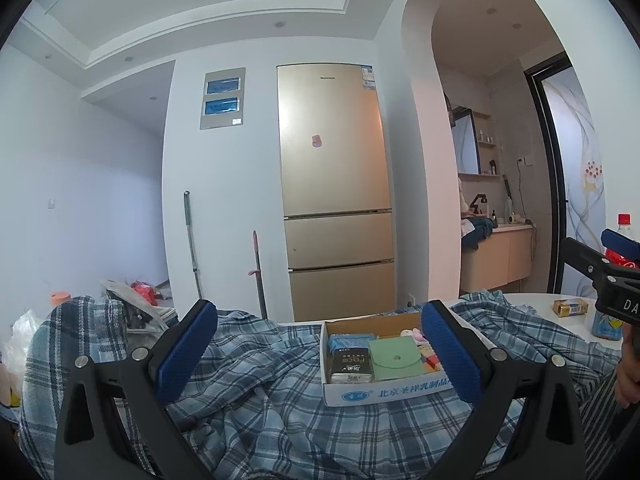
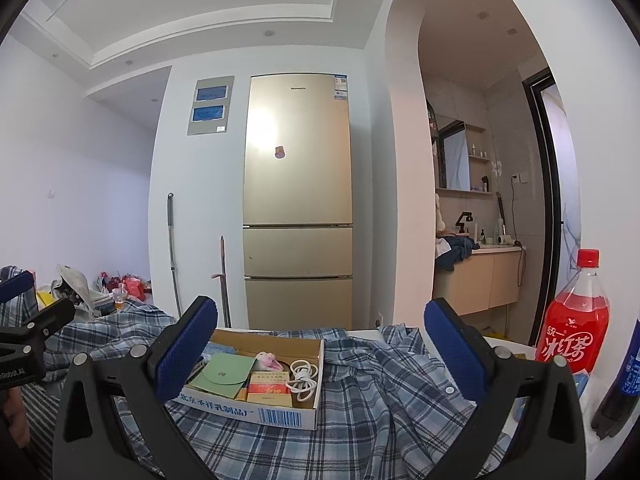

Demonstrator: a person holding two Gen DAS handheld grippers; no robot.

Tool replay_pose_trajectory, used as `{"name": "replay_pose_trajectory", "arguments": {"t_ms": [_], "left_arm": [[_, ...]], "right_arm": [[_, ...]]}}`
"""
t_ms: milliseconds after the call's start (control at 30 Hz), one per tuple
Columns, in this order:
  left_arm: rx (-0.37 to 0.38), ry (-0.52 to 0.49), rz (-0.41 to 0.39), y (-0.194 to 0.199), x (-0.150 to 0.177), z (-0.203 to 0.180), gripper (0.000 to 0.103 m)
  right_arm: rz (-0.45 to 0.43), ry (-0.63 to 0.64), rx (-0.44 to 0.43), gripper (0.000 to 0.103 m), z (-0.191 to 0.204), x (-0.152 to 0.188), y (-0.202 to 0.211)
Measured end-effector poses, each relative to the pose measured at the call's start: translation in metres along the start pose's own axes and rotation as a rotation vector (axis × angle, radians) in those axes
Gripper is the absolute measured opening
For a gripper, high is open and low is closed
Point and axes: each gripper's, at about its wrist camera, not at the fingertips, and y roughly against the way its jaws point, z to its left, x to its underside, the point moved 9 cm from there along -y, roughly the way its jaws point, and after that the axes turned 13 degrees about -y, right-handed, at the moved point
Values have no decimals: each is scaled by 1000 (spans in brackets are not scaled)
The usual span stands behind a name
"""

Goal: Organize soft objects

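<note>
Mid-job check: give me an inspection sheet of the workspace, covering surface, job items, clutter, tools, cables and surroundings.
Surface: white table, mostly covered by the cloth.
Job's things: blue plaid shirt spread rumpled; cardboard box sits on it, holding a green pouch and small packs.
Clutter: red drink bottle, yellow packet on the bare table.
Tools: left tool and right tool both open, holding nothing.
Cables: white cord coiled inside the box.
Surroundings: gold fridge, mop by the wall, washroom at right.
</note>
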Motion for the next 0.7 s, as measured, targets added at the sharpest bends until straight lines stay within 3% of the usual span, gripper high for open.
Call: {"name": "replay_pose_trajectory", "arguments": {"t_ms": [700], "left_arm": [[-18, 8, -6, 3, -2, 2, 103]], "right_arm": [[-8, 16, -3, 103, 3, -2, 2]]}}
